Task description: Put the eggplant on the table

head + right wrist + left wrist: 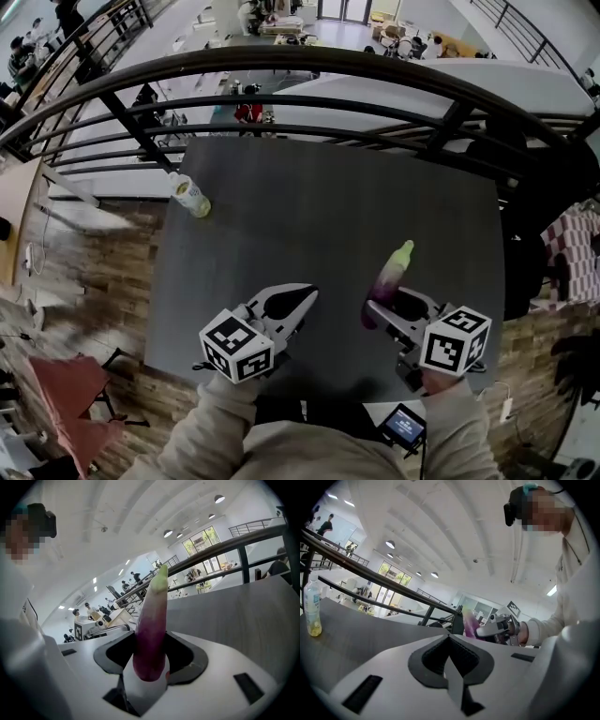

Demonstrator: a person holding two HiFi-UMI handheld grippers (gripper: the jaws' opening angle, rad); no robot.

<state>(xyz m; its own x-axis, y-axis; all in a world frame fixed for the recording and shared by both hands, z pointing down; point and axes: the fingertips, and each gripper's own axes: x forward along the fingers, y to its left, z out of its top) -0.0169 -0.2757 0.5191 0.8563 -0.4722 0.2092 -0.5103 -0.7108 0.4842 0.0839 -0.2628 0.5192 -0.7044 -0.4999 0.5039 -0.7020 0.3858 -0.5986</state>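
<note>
The person is holding the eggplant (392, 274) in the right gripper (386, 305), over the near right part of the table (309, 206). I cannot tell whether it is hanging just above the tabletop or grazing it. In the right gripper view the jaws are pressing on either side of the eggplant (151, 634) at its thick purple end. The pale green tip is sticking out ahead of the right gripper (151, 657) and pointing towards the far side of the table.

The left gripper (302, 300) is hovering over the near middle of the table with nothing in it. The left gripper view shows the left gripper (449, 643) with its jaws meeting at the tips. A bottle (190, 197) is standing upright near the table's far left corner, well apart from both grippers.

The eggplant is looking smooth and glossy, so I am guessing it is light, fairly firm and a little slippery. Most of its length is reaching past the jaws, so it may be apt to pivot in the grip. The thick purple body seems the best place to hold it, since the narrow green end offers the pads less surface. Being round, it is likely to roll once freed, so it is asking to be laid low on its side on the table.
</note>
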